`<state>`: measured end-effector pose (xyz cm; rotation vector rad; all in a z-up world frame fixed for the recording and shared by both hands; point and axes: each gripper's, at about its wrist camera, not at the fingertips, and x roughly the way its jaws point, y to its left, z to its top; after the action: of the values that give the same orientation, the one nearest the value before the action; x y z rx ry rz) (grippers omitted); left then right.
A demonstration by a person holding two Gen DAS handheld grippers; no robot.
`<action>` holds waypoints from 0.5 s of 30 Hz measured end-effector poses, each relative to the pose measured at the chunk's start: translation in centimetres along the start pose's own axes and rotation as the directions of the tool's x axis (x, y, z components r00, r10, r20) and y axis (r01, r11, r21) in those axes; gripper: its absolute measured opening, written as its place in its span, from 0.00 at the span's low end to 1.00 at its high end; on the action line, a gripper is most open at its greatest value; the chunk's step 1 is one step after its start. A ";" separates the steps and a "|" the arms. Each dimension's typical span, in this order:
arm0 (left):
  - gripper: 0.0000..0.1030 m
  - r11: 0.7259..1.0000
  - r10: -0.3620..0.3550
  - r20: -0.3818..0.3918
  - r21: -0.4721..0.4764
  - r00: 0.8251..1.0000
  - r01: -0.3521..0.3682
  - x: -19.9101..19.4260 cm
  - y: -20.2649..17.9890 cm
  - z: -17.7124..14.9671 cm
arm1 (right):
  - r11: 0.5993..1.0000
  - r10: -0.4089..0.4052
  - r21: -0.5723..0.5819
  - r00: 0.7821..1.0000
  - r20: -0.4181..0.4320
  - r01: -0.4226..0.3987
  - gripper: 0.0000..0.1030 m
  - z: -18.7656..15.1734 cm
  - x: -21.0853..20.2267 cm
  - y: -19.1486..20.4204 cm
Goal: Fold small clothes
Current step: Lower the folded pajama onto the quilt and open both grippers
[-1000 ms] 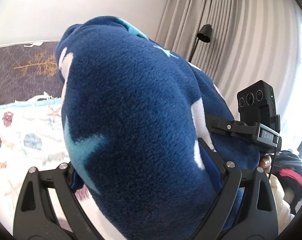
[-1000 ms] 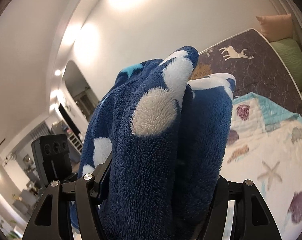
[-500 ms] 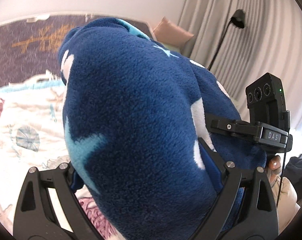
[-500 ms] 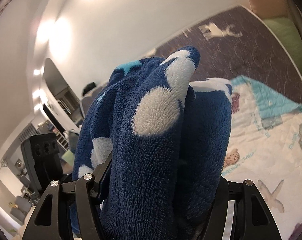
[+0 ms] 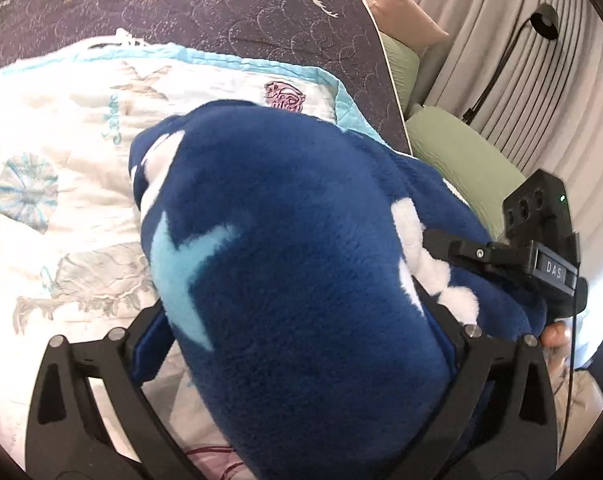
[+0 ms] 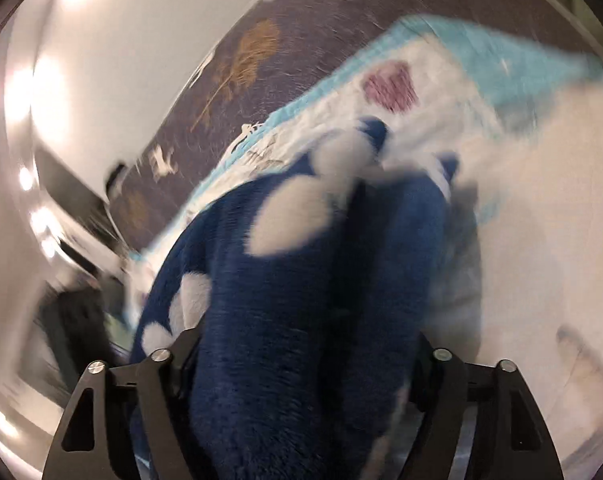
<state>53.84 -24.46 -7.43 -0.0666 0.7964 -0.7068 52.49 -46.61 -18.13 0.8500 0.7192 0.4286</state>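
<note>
A dark blue fleece garment (image 5: 301,264) with white spots and a light blue star fills the left wrist view. My left gripper (image 5: 297,360) is shut on it, with the cloth bulging up over the fingers. The same fleece garment (image 6: 285,320) fills the right wrist view, where my right gripper (image 6: 301,380) is shut on a bunched fold of it. The right gripper's body (image 5: 541,240) shows at the right of the left wrist view, close beside the cloth. The right wrist view is blurred by motion. The fingertips are hidden by cloth.
A white quilt (image 5: 61,200) with sea-shell prints and a light blue border covers the bed below. A dark purple bedspread (image 5: 221,12) with deer lies behind it. Green cushions (image 5: 461,152), a curtain and a floor lamp (image 5: 541,24) stand to the right.
Both grippers have tilted down toward the bed, carrying the fleece with them. The wall has left the left view; the quilt now fills the background.
</note>
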 end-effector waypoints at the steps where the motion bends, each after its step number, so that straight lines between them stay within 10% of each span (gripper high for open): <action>1: 1.00 1.000 0.013 0.001 0.004 1.000 -0.013 -0.1 -0.2 -0.1 | 1.000 -0.017 -0.012 1.000 0.002 0.017 0.77 -0.1 -0.2 0.2; 15: 1.00 0.988 0.151 0.113 -0.036 0.982 -0.148 -10.2 -1.9 0.4 | 0.962 -0.246 -0.089 0.962 0.116 0.256 0.84 -4.5 -10.4 7.0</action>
<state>48.15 -19.80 -0.09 -0.0710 0.6926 -0.5451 41.62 -46.36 -10.36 0.6677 0.6917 0.1903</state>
